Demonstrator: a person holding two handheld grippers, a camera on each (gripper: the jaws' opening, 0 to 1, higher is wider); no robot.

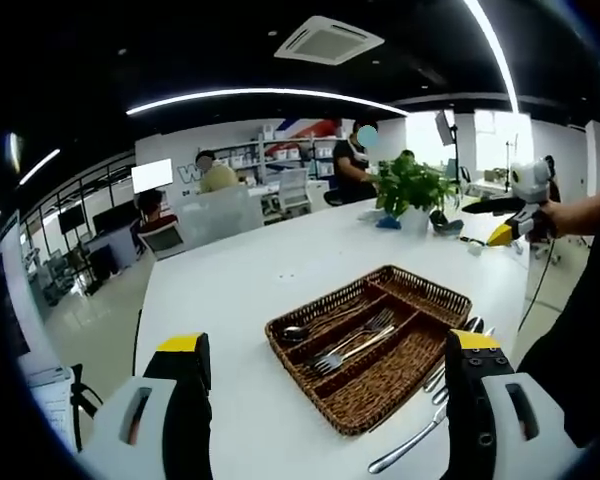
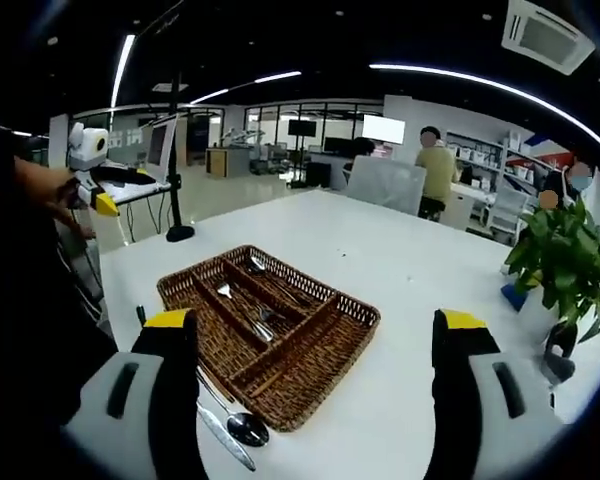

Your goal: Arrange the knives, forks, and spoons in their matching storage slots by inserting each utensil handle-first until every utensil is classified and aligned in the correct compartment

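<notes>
A brown woven cutlery tray (image 1: 375,385) sits on a white bench (image 1: 280,260), divided into long slots with a short cross slot at one end. In the left gripper view, a fork (image 1: 352,349) lies in one middle slot and a spoon (image 1: 315,325) in the slot to its left; the widest slot nearest the camera holds nothing visible. In the right gripper view the tray (image 2: 280,395) shows a few pieces of silver cutlery (image 2: 245,305) in its middle slots, too small to tell apart.

More cutlery lies loose on the bench just beside the tray's near edge: a spoon and a knife (image 2: 225,437) side by side in the right gripper view, and a cluster of long handles (image 1: 410,445) in the left.

The bench is wide and bare around the tray, with a potted plant (image 1: 408,190) far off near its far edge.

The left tongs (image 1: 325,385) and right tongs (image 2: 315,365) both stand wide apart, holding nothing, raised above the bench with the tray between their yellow-tipped jaws.
</notes>
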